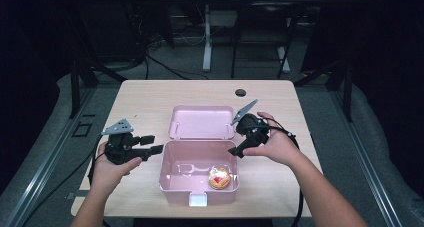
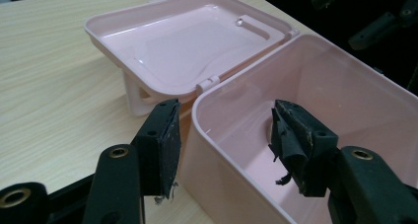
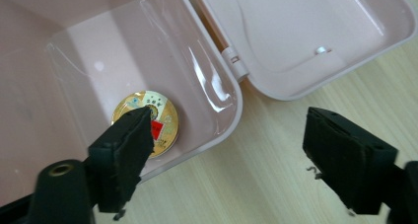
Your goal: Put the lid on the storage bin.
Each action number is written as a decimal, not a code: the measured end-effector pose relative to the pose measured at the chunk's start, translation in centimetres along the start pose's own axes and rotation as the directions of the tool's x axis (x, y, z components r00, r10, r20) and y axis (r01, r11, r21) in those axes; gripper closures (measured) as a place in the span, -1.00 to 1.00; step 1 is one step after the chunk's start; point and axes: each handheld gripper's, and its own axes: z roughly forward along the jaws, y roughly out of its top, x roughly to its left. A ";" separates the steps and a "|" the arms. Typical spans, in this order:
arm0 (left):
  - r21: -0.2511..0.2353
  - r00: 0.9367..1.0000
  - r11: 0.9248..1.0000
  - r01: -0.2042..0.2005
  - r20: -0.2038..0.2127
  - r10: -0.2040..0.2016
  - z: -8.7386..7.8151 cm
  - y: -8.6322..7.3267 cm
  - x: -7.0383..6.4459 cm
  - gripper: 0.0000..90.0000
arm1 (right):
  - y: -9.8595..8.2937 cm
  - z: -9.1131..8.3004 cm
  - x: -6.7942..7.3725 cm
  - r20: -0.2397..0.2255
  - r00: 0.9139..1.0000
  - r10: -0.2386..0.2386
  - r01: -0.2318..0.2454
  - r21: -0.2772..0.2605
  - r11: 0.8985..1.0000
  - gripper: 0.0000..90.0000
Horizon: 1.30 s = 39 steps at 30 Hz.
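A pink box [image 1: 172, 179] stands open on the wooden table, its lid [image 1: 201, 122] folded back flat behind it. Inside, near the front right corner, lies a round gold-wrapped item [image 1: 219, 177] with a red mark. My left gripper [image 1: 152, 144] is open at the box's left side; in the left gripper view the left gripper [image 2: 226, 118] has one jaw outside the box wall [image 2: 222, 155] and one inside. My right gripper [image 1: 245, 143] is open over the right rim. In the right gripper view the right gripper [image 3: 231, 123] has its left jaw above the round item [image 3: 166, 119] and its right jaw over the table.
A small dark round grommet [image 1: 241, 92] sits near the table's far edge, behind the lid. Bare wood [image 1: 135, 99] lies left of and behind the box. Cables trail from both grippers off the near edge. Desk legs and cables stand on the floor beyond.
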 end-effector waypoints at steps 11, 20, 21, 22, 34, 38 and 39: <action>0.006 1.000 1.000 -0.026 -0.003 0.026 0.7 -0.2 -0.3 0.08 | -0.5 -0.1 -1.6 0.052 0.987 0.150 -0.134 -0.232 0.963 0.15; 0.005 0.999 0.999 -0.038 -0.024 0.038 0.9 -0.5 0.0 0.01 | -0.5 0.5 -2.3 0.089 0.971 0.220 -0.186 -0.291 0.938 0.14; -0.004 1.000 1.000 -0.026 -0.017 0.026 1.0 -0.6 0.1 0.02 | -0.6 0.5 -2.5 0.078 0.968 0.240 -0.206 -0.309 0.929 0.12; -0.004 1.000 1.000 -0.026 -0.017 0.026 1.0 -0.6 0.1 0.03 | -0.6 0.6 -2.7 0.072 0.966 0.248 -0.212 -0.326 0.921 0.08; 0.011 0.999 1.000 -0.020 -0.039 0.021 1.9 -1.0 -0.1 0.42 | 0.0 1.5 -2.5 0.114 0.959 0.260 -0.208 -0.340 0.917 0.33; 0.022 0.998 0.999 -0.034 -0.049 0.035 2.2 -1.1 -0.3 0.52 | 0.2 1.9 -2.6 0.119 0.954 0.276 -0.219 -0.352 0.910 0.36; 0.035 0.997 0.998 -0.046 -0.058 0.047 2.4 -1.1 -0.4 0.52 | 0.3 2.1 -2.9 0.123 0.949 0.290 -0.232 -0.351 0.907 0.41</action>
